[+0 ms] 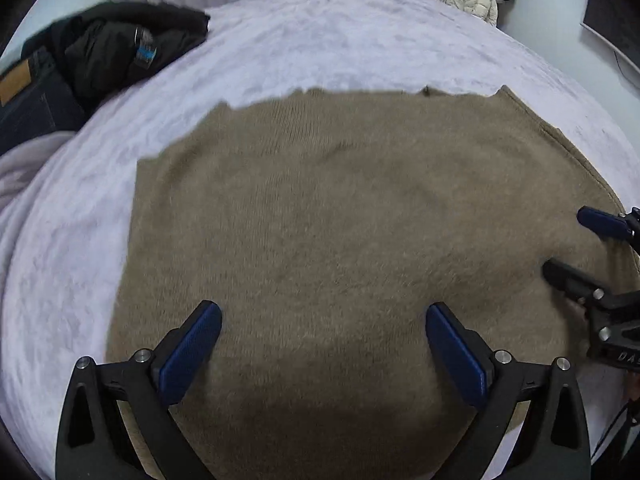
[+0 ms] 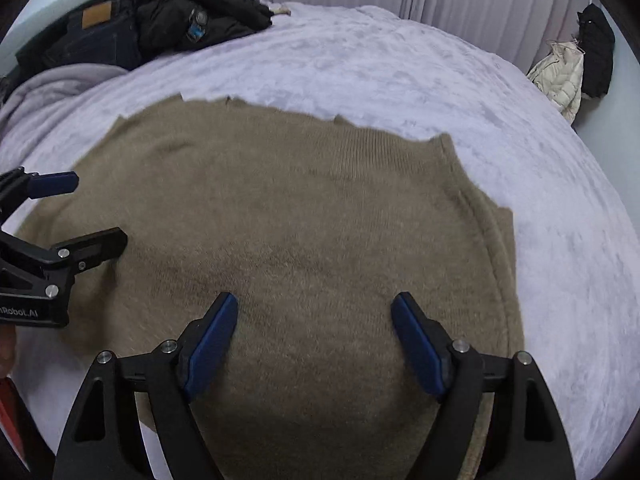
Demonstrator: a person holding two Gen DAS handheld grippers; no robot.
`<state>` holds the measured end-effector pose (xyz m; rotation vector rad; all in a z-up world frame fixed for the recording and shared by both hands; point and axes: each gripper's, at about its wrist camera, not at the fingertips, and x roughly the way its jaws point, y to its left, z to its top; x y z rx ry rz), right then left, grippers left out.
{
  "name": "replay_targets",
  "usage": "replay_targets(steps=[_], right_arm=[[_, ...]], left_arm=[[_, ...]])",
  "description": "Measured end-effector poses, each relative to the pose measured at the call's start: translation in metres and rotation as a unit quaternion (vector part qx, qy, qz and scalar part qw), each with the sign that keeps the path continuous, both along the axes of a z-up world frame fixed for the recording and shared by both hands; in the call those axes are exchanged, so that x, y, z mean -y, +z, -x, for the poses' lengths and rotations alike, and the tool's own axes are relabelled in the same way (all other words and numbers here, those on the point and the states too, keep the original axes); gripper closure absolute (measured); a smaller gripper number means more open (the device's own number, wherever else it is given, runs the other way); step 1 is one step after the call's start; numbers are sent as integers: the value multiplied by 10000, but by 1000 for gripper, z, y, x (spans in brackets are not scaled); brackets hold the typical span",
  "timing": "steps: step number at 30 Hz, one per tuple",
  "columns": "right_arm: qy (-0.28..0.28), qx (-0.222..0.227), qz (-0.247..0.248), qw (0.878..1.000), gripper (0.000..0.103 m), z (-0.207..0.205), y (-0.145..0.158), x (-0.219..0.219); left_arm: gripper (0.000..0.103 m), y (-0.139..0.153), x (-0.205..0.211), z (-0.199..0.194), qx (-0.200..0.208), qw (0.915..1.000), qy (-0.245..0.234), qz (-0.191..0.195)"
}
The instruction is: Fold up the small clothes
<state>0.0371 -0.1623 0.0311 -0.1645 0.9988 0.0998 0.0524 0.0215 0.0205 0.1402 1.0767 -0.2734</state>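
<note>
Nearest each lens is its own claw. The left claw (image 1: 323,356) stands released at the bottom of the left wrist view, blue pads wide apart with nothing between them but the knit below. The right claw (image 2: 314,344) is likewise spread and empty at the bottom of the right wrist view.

Under both lies the tan knit sweater (image 1: 340,220), spread flat on the lavender bed cover (image 1: 320,40) and filling the middle of each frame. Its ribbed far edge runs across the upper part of the picture; one side seam curves down the right of the right wrist view. The near edge falls below both claws, in shadow at the bottom of each frame.

The two claws sit side by side over the sweater's near half, each showing at the other's frame edge. Both tilt steeply down toward the cloth, pointing away from the holder toward the far edge. Neither looks to be touching the knit yet, though blur makes this uncertain.

A fold would likely start with a pinch at the near edge or side seam; the right claw is nearer that seam.

A pile of dark clothes (image 2: 160,20) lies upper left, well apart.
</note>
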Motion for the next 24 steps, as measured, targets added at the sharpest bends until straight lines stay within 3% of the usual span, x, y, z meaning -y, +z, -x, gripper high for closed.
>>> replay_targets(steps=[3,7,11,14,17,20,22,24], right_arm=[[-107,198,-115,9997,20,25,3,19],[44,121,48,9999,20,51,-2,29],[-35,-19,-68,10000,20,69,7,37],[-50,155,-211,9996,19,62,26,36],[26,421,-195,9989,19,31,39,20],[131,281,-322,9990,19,-11,32,2],[119,148,-38,9998,20,-32,16,-5],[-152,-57,108,9998,20,-44,-1,9]], left_arm=[[0,-1,-17,26,209,9998,-1,-33],[0,-2,-35,53,215,9998,-5,47],[0,20,-42,71,378,9993,-16,39],[0,48,-34,53,679,9975,3,204],[0,55,-14,4,569,9969,29,551],[0,38,-3,-43,316,9980,200,510],[0,14,-5,-63,-93,9987,419,288],[0,-7,-18,-67,-190,9983,539,69]])
